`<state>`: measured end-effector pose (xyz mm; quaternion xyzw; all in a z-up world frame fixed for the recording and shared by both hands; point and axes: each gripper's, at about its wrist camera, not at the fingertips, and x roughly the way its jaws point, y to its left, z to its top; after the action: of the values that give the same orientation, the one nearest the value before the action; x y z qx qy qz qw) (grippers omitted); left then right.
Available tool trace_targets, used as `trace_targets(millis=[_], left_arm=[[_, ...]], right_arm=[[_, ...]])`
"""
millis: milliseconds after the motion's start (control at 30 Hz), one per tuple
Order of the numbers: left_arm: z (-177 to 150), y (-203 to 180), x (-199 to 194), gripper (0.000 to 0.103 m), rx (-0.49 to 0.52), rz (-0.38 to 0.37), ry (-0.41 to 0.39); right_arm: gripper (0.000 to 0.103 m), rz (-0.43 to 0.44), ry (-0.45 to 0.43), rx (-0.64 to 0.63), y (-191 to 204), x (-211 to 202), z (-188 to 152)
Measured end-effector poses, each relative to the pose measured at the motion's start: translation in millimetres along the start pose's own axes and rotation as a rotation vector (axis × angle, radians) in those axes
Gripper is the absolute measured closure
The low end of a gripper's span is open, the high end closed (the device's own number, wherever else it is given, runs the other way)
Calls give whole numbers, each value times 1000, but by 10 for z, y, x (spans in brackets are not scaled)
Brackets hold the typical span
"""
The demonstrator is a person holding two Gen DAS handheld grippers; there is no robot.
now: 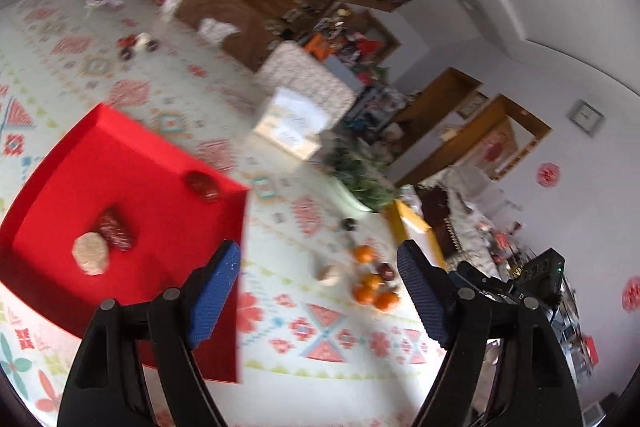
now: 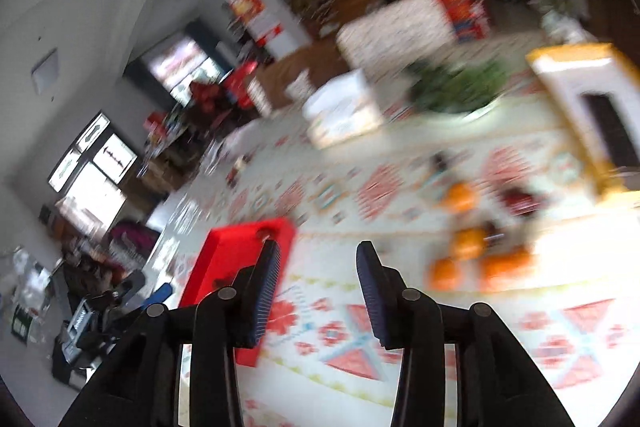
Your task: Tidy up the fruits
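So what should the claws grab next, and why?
Probably an orange. Both the left claw and the right claw are open with nothing between them. The red tray already holds three pieces, while a bunch of oranges still sits loose on the patterned tablecloth, so reaching there looks sensible.

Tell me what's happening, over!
Both grippers, left and right, open, empty. Three fruits in red tray; oranges wait on tablecloth. Nothing blocking.

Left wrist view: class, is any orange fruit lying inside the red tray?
No: the red tray holds only dark and pale items, while the oranges lie on the patterned cloth.
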<state>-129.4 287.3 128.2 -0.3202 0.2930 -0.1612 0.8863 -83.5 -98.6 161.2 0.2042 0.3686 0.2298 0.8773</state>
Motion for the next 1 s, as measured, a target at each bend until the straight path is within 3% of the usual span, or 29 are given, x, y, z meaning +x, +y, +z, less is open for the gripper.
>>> trace_targets(millis=[267,400,633,700,767,867,1000], left_arm=[[185,-559,-296,23,83,-45,-76],[413,-778,-598,23,98,-72,-129],[1005,-1410,-1190,23,304,139,-270],[1250,-1552,-1331,21,338,198,-295],[1417,-1639,-1434,21,356,233,-335],[1449,-1729,-1438,5,387,273,-390],[1227,-1657,-871,5,399,228,-256]], right_arm=[[59,-200,-305,134,-775,-1838,190],[59,-232,-451,200,-963,-2693,338],[58,-399,-630,126,-497,-4084,898],[50,-445,-651,91,-247,-4373,1088],[41,-493,-662,61,-17,-4549,1241],[32,-533,-630,-18,254,-4479,1336],[25,-502,-498,-118,283,-3733,1166]])
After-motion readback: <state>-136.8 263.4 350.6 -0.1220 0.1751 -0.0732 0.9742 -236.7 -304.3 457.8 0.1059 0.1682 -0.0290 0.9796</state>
